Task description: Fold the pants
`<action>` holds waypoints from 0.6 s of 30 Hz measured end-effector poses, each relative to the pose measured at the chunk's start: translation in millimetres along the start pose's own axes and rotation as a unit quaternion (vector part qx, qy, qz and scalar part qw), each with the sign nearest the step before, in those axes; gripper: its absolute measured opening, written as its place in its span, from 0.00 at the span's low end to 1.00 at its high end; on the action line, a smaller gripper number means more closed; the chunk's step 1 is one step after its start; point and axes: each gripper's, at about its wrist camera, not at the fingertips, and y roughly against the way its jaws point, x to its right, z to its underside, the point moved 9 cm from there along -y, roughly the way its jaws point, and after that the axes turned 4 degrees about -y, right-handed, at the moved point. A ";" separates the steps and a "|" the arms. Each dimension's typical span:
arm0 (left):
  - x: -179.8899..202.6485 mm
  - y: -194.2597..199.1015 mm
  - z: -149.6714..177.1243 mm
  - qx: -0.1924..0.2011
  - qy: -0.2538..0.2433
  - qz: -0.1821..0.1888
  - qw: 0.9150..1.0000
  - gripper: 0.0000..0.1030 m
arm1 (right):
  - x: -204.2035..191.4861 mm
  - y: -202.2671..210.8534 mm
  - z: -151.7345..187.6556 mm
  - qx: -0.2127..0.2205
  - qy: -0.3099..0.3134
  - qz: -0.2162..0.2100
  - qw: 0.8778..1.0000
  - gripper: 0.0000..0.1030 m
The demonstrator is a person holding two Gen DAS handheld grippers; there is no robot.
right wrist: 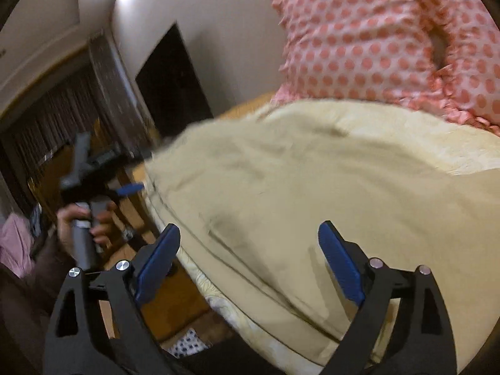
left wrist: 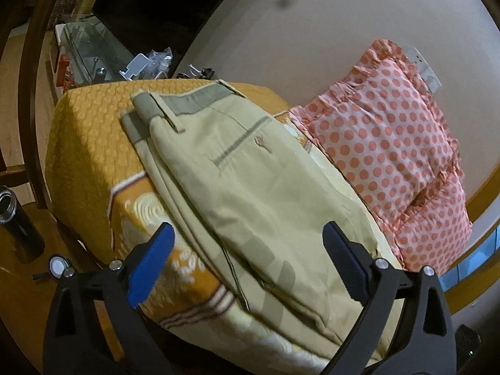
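Beige pants (left wrist: 250, 181) lie flat on the orange patterned bed cover (left wrist: 90, 131), waistband at the far end, back pocket facing up. They also fill the right wrist view (right wrist: 312, 187), blurred. My left gripper (left wrist: 247, 234) is open and empty, jaws wide, just above the near part of the pants. My right gripper (right wrist: 250, 231) is open and empty, above the pants' near edge. The left gripper shows in the right wrist view (right wrist: 129, 189), held in a hand at the bed's left side.
A pink polka-dot pillow (left wrist: 390, 156) lies against the wall right of the pants, and shows in the right wrist view (right wrist: 375, 37). A black bottle (left wrist: 18, 222) stands on the floor at left. A glass table (left wrist: 90, 50) with clutter stands beyond the bed.
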 end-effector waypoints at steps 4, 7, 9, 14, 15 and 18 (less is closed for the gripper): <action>-9.4 -10.1 -15.4 0.000 0.015 -0.015 1.000 0.93 | 16.6 13.3 -0.2 0.021 -0.047 0.004 0.999 0.89; -15.2 -19.2 -27.4 -0.005 0.016 -0.032 0.999 0.93 | 22.3 13.0 3.9 0.023 -0.064 0.003 0.998 0.89; -17.6 -25.3 -33.9 -0.007 0.012 -0.045 0.999 0.91 | 18.3 11.5 1.3 0.025 -0.067 -0.002 0.997 0.89; -30.1 -37.0 -38.7 -0.027 0.015 -0.087 0.996 0.21 | 19.8 15.1 -4.2 0.041 -0.070 -0.011 0.997 0.89; -26.4 -35.5 -41.7 -0.026 0.003 -0.084 0.996 0.15 | 22.5 19.2 -4.9 0.047 -0.071 -0.011 0.996 0.89; 5.7 -22.6 -52.1 0.003 -0.085 -0.110 0.990 0.10 | 32.5 30.8 -6.8 0.063 -0.078 -0.006 0.995 0.89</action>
